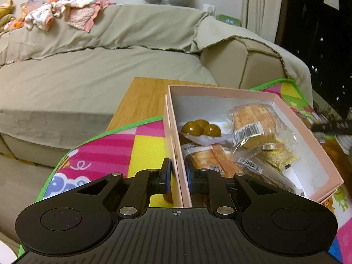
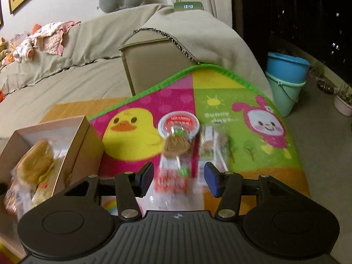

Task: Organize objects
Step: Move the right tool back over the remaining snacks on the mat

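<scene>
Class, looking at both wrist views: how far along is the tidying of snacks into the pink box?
Done: several wrapped breads and other snacks already lie in the pink box. In hand: the left claw grips the box wall; the right claw hangs open above the mat. Left: the wrapped cookie snack, round cup and neighbouring packet.

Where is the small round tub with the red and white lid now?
In the right wrist view, the round tub with the red-and-white lid sits on the colourful play mat, right of the yellow duck picture.

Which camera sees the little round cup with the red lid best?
The right wrist view: the cup sits on the mat ahead of the open right gripper, though slightly blurred. The left wrist view doesn't show it, only the box.
</scene>
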A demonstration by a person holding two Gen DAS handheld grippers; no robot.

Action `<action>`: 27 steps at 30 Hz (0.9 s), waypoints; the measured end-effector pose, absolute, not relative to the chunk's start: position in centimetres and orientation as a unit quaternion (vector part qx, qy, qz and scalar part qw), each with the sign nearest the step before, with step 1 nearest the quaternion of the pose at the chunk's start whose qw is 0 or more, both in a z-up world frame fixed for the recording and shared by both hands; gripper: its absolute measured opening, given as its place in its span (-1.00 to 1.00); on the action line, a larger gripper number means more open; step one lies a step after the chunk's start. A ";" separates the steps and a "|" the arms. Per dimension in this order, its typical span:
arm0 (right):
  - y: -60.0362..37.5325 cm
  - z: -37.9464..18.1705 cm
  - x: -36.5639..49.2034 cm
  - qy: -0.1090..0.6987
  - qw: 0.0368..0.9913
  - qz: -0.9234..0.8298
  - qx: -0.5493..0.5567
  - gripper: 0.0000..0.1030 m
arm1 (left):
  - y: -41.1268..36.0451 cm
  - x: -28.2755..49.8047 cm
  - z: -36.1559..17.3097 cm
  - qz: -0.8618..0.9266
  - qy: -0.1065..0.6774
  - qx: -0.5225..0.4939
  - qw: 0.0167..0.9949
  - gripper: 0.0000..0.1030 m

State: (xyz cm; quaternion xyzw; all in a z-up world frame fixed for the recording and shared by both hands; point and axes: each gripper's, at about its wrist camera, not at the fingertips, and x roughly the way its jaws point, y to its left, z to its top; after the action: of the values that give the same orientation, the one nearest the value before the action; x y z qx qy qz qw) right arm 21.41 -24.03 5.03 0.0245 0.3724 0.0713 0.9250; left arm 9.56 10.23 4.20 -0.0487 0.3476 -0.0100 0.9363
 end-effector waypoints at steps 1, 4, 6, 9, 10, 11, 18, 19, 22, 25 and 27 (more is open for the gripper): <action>-23.5 4.9 21.8 0.363 0.929 0.067 0.020 0.09 | 10.2 9.6 4.0 -0.010 0.351 -0.047 0.935 -0.71; -21.9 4.4 23.2 0.330 0.942 0.056 -0.013 0.18 | 10.2 9.5 3.7 -0.010 0.357 -0.048 0.933 -0.71; -21.0 3.7 24.4 0.329 0.943 0.050 -0.029 0.18 | 10.2 9.4 3.8 -0.009 0.359 -0.050 0.932 -0.71; -20.6 2.9 26.0 0.340 0.939 0.048 -0.031 0.18 | 10.1 9.5 3.9 -0.006 0.360 -0.051 0.931 -0.72; -20.6 2.7 26.5 0.347 0.936 0.049 -0.031 0.18 | 10.0 9.5 3.9 -0.004 0.360 -0.050 0.931 -0.72; -20.7 2.5 26.8 0.354 0.933 0.052 -0.030 0.18 | 10.0 9.5 3.9 -0.002 0.360 -0.050 0.932 -0.73; -21.6 2.3 24.0 0.383 0.920 0.081 -0.030 -0.31 | 10.0 9.7 4.0 0.001 0.359 -0.051 0.932 -0.75; -21.7 2.4 23.1 0.386 0.918 0.087 -0.033 -0.32 | 10.1 9.6 4.0 0.000 0.360 -0.052 0.932 -0.75; -22.1 2.9 20.3 0.401 0.909 0.111 -0.033 -0.32 | 10.2 9.6 4.0 -0.001 0.359 -0.051 0.932 -0.75; -22.5 3.6 17.2 0.426 0.893 0.144 -0.028 -0.26 | 10.2 9.6 3.9 -0.001 0.359 -0.051 0.932 -0.75; -22.9 4.2 15.7 0.435 0.884 0.168 -0.023 -0.22 | 10.2 9.6 4.0 0.000 0.359 -0.050 0.932 -0.75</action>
State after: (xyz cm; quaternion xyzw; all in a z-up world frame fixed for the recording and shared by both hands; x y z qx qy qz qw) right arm 15.68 -22.85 4.24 -0.0233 0.4353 0.1676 0.8843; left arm 9.63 10.17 3.96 -0.0495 0.3593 -0.0003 0.9319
